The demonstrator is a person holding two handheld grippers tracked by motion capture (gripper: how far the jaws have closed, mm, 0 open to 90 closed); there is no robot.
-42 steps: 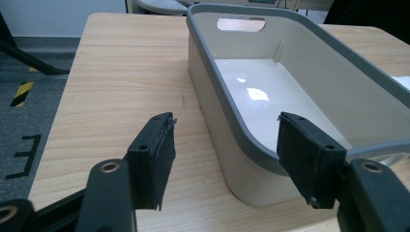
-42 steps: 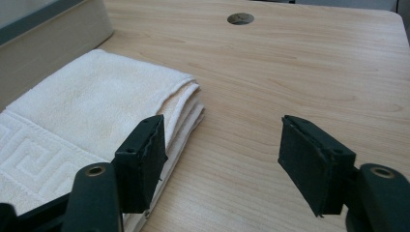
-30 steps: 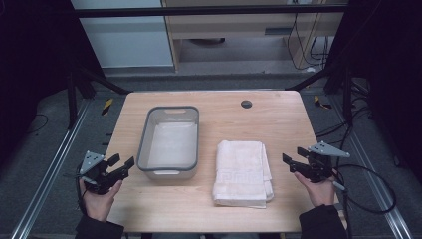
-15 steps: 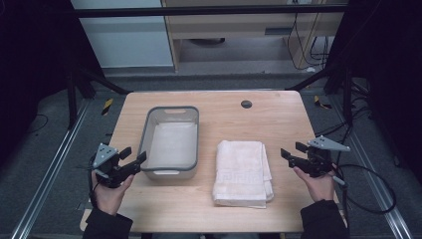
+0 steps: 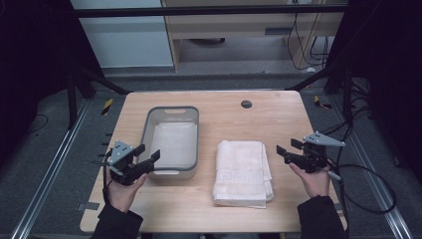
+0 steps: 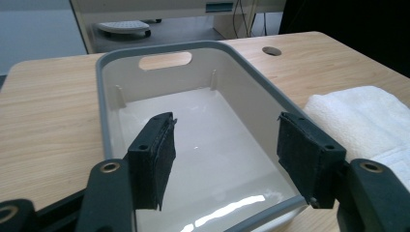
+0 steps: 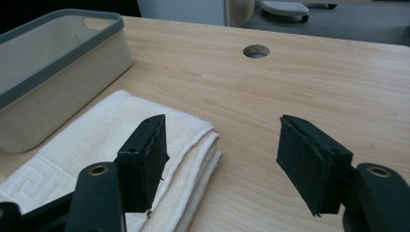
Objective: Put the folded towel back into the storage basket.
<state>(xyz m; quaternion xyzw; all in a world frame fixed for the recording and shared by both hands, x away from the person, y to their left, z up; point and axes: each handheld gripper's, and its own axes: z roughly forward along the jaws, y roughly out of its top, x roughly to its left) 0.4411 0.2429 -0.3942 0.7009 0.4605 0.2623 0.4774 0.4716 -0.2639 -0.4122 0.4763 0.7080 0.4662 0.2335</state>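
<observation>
A white plastic bin with a grey rim [image 5: 171, 142] stands on the left half of the wooden table [image 5: 234, 119], and nothing lies in it. A folded white towel [image 5: 241, 172] lies flat just right of the bin. My left gripper [image 5: 147, 153] is open at the bin's near left corner; in the left gripper view its jaws hover over the bin [image 6: 203, 130] interior near the front rim. My right gripper [image 5: 287, 150] is open, to the right of the towel. In the right gripper view the towel [image 7: 96, 150] edge lies under the left jaw.
A round cable hole [image 5: 246, 104] sits in the table near its far edge. A cable [image 5: 368, 191] trails from the right gripper off the table's right side. Dark frame posts stand at both sides; the floor and a cabinet lie beyond the far edge.
My left gripper moved right and forward from outside the table's left edge to the bin's near corner. My right gripper shifted slightly left toward the towel.
</observation>
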